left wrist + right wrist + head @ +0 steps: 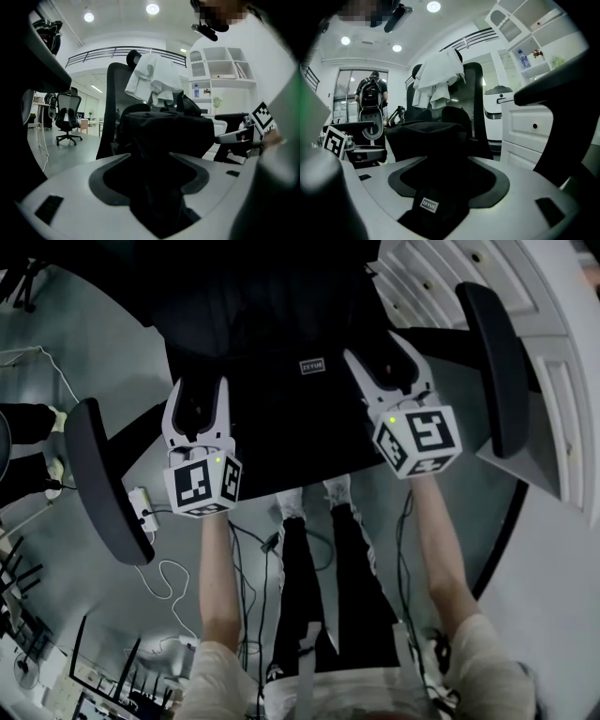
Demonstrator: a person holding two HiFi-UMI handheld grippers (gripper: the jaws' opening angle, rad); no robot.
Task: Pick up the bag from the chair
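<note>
A black bag (281,381) lies on the seat of an office chair, between its two armrests (103,484) (497,362). My left gripper (199,385) sits at the bag's left side with black cloth bunched between its jaws. My right gripper (375,345) holds the bag's right side the same way, next to a small white label (312,365). In the left gripper view the bag (164,136) fills the gap of the left gripper (154,187). In the right gripper view the bag (426,136) and a label (427,205) lie inside the right gripper (447,187).
A white garment (152,84) hangs over the chair back. A white cabinet (553,381) stands close on the right. A power strip (145,507) and cables lie on the floor at the left. Behind stand another office chair (68,117) and a person with a backpack (371,93).
</note>
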